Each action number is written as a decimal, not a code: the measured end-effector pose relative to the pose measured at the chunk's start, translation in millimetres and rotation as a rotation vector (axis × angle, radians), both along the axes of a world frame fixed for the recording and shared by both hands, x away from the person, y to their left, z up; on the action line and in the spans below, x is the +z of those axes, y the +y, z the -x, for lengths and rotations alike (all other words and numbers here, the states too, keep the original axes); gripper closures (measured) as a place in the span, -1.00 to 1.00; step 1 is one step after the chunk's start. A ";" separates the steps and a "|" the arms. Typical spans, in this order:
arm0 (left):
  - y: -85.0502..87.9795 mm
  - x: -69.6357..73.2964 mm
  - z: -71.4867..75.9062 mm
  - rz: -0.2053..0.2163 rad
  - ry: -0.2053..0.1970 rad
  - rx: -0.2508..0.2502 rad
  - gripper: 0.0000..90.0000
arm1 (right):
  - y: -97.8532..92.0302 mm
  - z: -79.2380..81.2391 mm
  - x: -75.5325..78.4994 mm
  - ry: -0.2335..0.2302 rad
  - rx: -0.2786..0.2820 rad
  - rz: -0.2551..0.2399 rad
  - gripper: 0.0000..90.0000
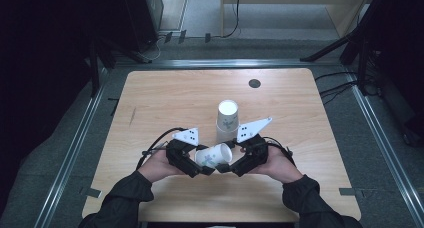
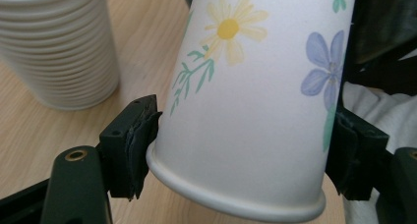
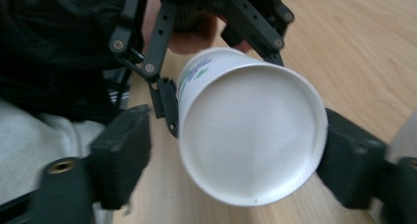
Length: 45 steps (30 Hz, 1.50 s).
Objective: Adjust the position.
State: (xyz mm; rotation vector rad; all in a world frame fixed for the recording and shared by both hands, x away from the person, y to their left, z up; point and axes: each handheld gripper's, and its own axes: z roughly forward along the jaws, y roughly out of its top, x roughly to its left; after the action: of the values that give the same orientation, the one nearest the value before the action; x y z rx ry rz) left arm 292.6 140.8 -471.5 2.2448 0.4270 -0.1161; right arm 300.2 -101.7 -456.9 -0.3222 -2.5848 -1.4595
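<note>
A single paper cup (image 1: 214, 155), printed with flowers, is held on its side above the near edge of the table (image 1: 165, 95), between the two hand-held tools. The left gripper (image 1: 204, 171) is clamped across the cup's wall near its rim, its pads (image 2: 140, 135) pressed against the paper in the left gripper view. The right gripper (image 1: 224, 167) stands apart: in the right gripper view its jaws flank the cup's closed base with a clear gap at one side, so no grip is judged there. The stack of cups (image 1: 226, 119) stands upside down at 1 o'clock from the held cup, just beyond it. One cup is judged already separated from the stack and passed to the left tool; where it is to be set down remains undone.
</note>
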 end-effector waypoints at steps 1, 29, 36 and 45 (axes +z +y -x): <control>0.5 2.1 0.3 -0.004 0.000 -0.002 -0.48 | -0.1 0.8 0.5 -0.021 -0.014 0.001 -0.58; -3.0 25.8 -25.6 -0.251 -0.068 -0.122 -0.48 | -10.1 -2.7 -18.8 -0.044 -0.056 0.153 -0.47; -14.4 14.1 -24.4 -0.328 -0.058 -0.149 -0.48 | -7.7 -3.0 -19.8 -0.046 -0.055 0.142 -0.47; -31.8 -0.2 -20.6 -0.368 -0.031 -0.188 -0.48 | 0.3 -2.2 -22.6 -0.046 -0.033 0.149 -0.43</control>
State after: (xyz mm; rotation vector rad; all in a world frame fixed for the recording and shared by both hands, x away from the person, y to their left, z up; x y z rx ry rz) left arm 313.3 109.0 -471.7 2.6444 0.2325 -0.1068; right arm 302.5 -101.4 -479.5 -0.3552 -2.7443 -1.3027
